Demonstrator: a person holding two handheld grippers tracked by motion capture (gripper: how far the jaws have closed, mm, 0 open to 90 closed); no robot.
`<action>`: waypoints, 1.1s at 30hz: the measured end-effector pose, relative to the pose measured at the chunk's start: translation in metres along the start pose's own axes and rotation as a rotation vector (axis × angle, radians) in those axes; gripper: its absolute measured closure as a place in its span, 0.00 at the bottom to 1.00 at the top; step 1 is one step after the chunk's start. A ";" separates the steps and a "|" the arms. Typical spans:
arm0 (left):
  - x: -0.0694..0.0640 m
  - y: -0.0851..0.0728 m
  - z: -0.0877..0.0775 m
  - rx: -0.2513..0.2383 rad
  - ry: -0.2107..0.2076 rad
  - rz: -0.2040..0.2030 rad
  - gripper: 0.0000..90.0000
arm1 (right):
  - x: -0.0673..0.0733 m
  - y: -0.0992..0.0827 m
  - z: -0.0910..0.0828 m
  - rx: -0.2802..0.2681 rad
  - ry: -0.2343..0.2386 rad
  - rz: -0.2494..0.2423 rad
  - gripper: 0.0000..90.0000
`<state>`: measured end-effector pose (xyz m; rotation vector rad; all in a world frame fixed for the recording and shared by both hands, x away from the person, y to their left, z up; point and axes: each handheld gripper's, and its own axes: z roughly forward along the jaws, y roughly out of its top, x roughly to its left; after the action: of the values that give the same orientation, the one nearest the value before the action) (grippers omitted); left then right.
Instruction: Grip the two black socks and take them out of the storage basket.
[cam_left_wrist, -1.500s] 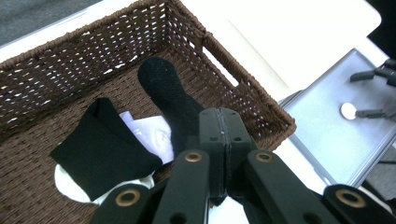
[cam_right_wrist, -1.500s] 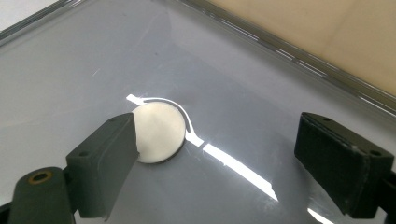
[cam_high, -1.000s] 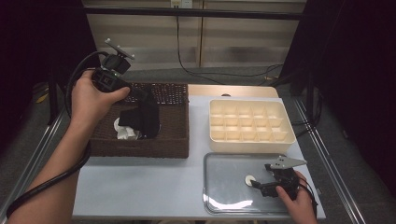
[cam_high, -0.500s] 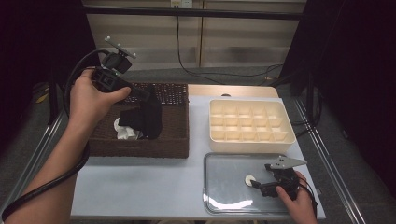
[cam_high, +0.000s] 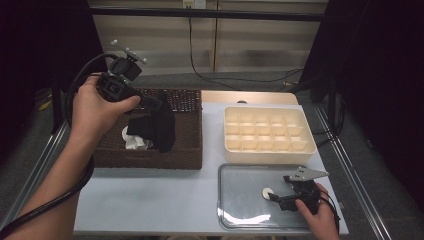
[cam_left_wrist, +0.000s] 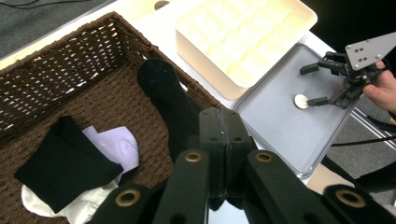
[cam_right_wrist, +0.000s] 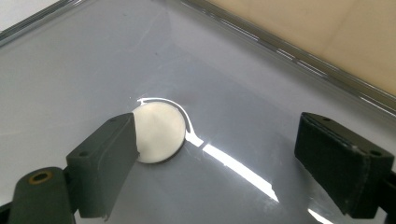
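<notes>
The left gripper (cam_high: 150, 102), held up in the upper left of the high view, was clamped shut on a black sock (cam_high: 159, 127); in the left gripper view its jaws met at the bottom centre with the black sock (cam_left_wrist: 170, 100) pinched between them. The sock hung down over the wicker basket (cam_high: 192, 150), its lower end inside the basket's walls, above a folded black cloth (cam_left_wrist: 63, 165) and white cloths (cam_left_wrist: 116, 144) lying at the lower left of that view.

The right gripper (cam_high: 278, 197) lay low in the lower right of the high view, jaws spread wide, over the metal tray (cam_high: 240, 210). A small white disc (cam_right_wrist: 156, 133) sat on the tray at the tip of the left-hand jaw in the right gripper view; the other jaw stood well apart from it. Bare tray stretched around the disc up to the raised rim. Above the tray in the high view stood the cream compartment box (cam_high: 267, 130), just beside the basket, with open tabletop (cam_high: 150, 200) at lower centre.
</notes>
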<state>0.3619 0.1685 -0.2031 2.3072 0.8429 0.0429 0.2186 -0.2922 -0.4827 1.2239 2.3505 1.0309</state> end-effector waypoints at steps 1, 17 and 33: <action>-0.001 -0.001 0.001 -0.003 -0.003 -0.002 0.99 | 0.000 0.000 0.000 0.000 0.000 -0.001 0.14; -0.018 -0.025 0.017 -0.003 -0.061 0.032 0.99 | 0.000 0.000 0.000 0.000 -0.002 -0.004 0.14; -0.026 -0.060 0.062 0.070 -0.114 0.051 0.99 | 0.000 0.000 0.000 -0.001 0.004 0.003 0.14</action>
<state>0.3231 0.1512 -0.2830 2.3716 0.7390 -0.0967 0.2186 -0.2926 -0.4827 1.2266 2.3513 1.0364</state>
